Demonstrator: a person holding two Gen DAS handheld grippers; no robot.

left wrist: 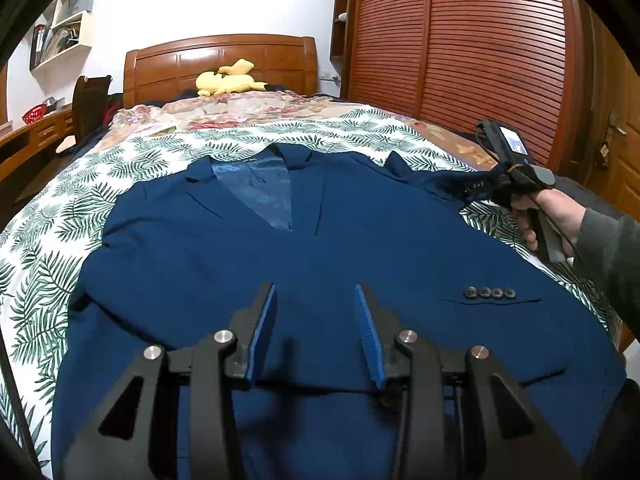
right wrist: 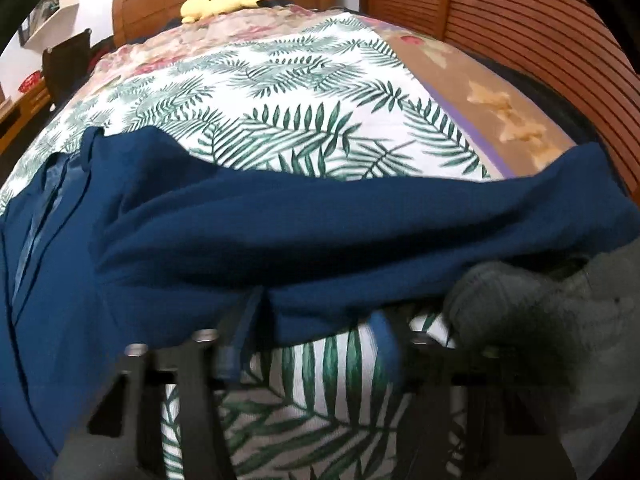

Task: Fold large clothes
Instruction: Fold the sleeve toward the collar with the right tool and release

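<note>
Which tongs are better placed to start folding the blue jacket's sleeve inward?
Right. The right tongs are at the blue jacket sleeve's edge; the left tongs hover open over its hem.

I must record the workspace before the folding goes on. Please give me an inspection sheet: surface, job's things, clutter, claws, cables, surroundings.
Surface: bed with fern-print cover, a floral blanket beyond it.
Job's things: blue jacket lying front up and spread out, lining showing at the collar, four buttons on one sleeve.
Clutter: yellow plush toy by the headboard.
Claws: left claw open over the jacket's lower part, nothing between its fingers. Right claw at the jacket's far edge, fingers apart with the cloth edge between them; view blurred.
Cables: nothing seen.
Surroundings: wooden headboard, slatted wardrobe, wall shelves, desk.
</note>
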